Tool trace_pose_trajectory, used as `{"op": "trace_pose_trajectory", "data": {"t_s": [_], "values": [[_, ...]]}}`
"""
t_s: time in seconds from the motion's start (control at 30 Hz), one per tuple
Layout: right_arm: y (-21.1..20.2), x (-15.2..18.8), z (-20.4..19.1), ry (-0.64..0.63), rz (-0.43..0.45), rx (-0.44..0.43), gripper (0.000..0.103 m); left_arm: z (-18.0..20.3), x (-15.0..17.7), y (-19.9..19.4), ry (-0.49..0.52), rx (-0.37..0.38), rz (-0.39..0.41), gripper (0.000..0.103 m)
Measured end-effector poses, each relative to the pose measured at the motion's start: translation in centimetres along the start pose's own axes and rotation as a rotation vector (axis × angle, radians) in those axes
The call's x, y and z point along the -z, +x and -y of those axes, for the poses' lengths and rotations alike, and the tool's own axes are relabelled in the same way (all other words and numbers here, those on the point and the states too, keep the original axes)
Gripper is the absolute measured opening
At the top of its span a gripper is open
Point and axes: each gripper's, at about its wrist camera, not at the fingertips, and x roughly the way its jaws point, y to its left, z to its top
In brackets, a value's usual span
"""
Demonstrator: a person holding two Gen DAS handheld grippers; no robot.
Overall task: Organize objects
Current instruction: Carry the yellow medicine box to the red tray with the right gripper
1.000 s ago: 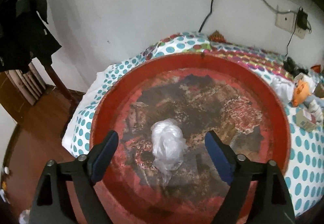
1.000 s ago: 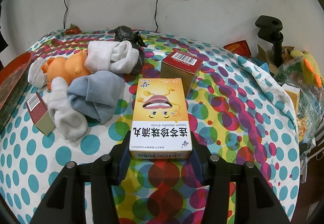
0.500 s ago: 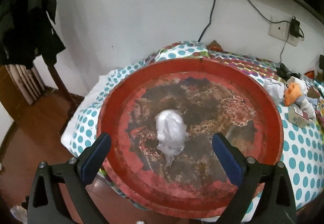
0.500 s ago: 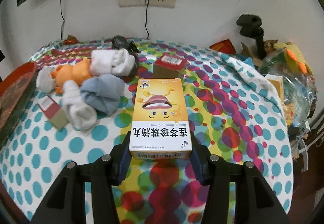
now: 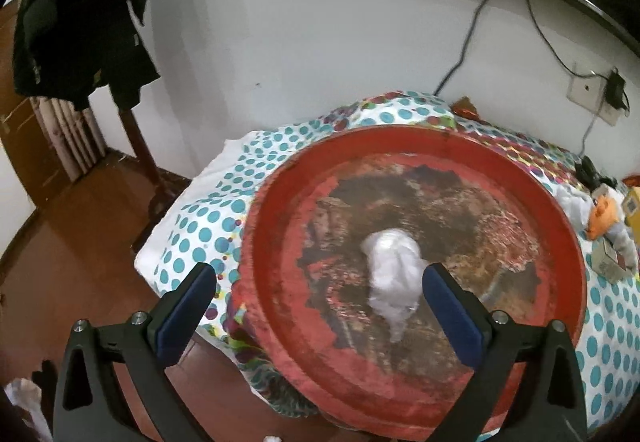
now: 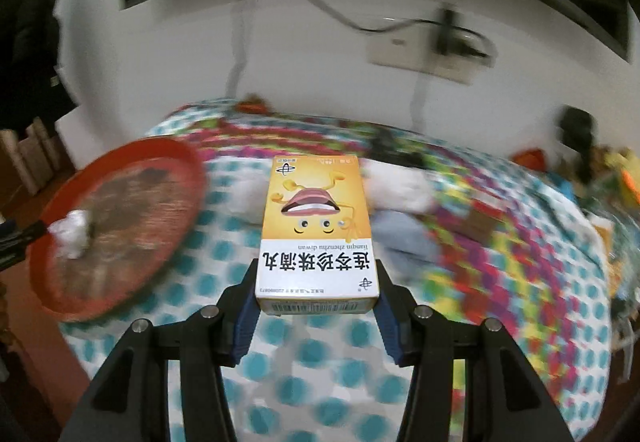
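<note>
A round red tray [image 5: 256, 242] with a worn pattern lies at the left end of the dotted bedspread, overhanging its edge. A crumpled white plastic bag [image 5: 394, 266] rests in the tray's middle. My left gripper [image 5: 318, 274] hovers over the tray's near left side; its jaws are opening, and the bag lies free just inside the right finger [image 5: 452, 314]. In the right wrist view, my right gripper [image 6: 316, 274] is shut on a yellow medicine box [image 6: 316, 218] held above the bedspread. The tray [image 6: 184, 158] and bag [image 6: 72, 234] show at its left.
White and grey socks with an orange toy [image 5: 600, 218] and a small box [image 5: 608, 262] lie right of the tray. A dark coat [image 5: 80, 14] hangs at the left above a wooden floor [image 5: 60, 242]. Cables run to a wall socket [image 5: 588, 90].
My left gripper widened and drew back and left from the bag. My right gripper rose with the yellow box and swung left, bringing the tray into its view.
</note>
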Motion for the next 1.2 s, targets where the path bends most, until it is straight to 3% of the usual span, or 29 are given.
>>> {"op": "trace_pose_trajectory", "data": {"t_s": [0.23,0.53,1.2], "values": [[1.4,-0.6,-8.8,-0.124,-0.025,-0.108,0.052,-1.1,-0.1,0.3,-0.017,-0.035,-0.003,0.103],[4.6,0.2,-15.4,-0.202,-0.101,-0.188,0.052,-2.9,-0.3,0.5,-0.075,-0.025,-0.007,0.103],[8.9,-0.7,-18.7,-0.217,-0.188,-0.168,0.052,-3.5,-0.3,1.0,-0.085,-0.031,-0.019,0.103]]}}
